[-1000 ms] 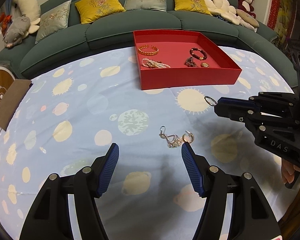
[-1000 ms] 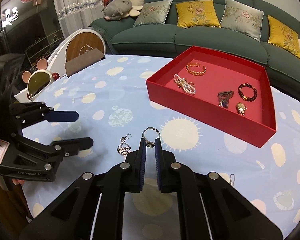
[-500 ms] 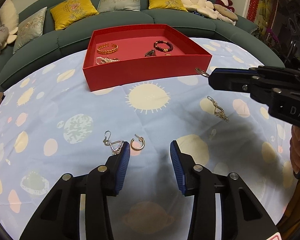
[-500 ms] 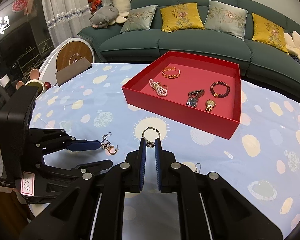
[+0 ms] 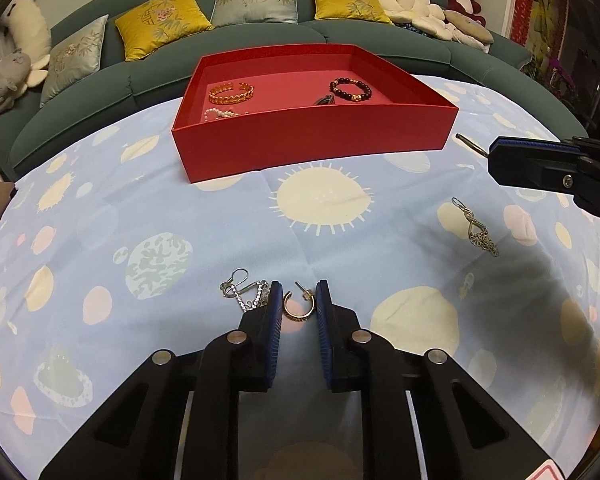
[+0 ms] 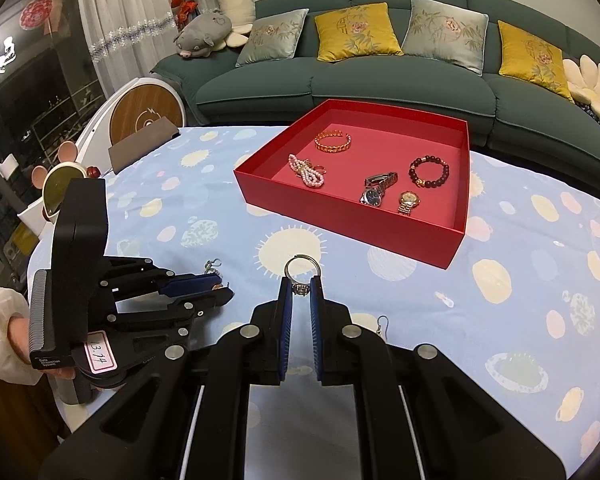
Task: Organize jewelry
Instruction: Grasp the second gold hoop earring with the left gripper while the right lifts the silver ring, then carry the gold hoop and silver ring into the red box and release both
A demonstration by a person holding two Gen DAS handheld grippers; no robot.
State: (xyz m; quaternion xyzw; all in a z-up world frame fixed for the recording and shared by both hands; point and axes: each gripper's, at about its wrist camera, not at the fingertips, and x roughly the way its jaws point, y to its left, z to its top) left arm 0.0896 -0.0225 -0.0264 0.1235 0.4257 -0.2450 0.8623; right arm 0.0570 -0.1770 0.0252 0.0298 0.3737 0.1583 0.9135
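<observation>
The left gripper sits low over the tablecloth with its blue pads narrowed around a gold hoop earring; the hoop lies between the fingertips, close to both pads, though whether they actually press on it cannot be told. Just outside the left pad, touching or nearly touching it, lies a silver drop earring with a hook and sparkly chain. From the right wrist view the same gripper appears down at the cloth, its tips almost together.

The right gripper is clamped on a silver ring, holding it by the set stone at the bottom so the band stands upright above the fingertips. It hangs above the cloth, short of the near wall of the red tray. Inside the tray lie a gold bangle, a pearl strand, a dark bead bracelet and two watches. A filigree dangle earring rests on the cloth below the right gripper in the left wrist view, well apart from the hoop.
</observation>
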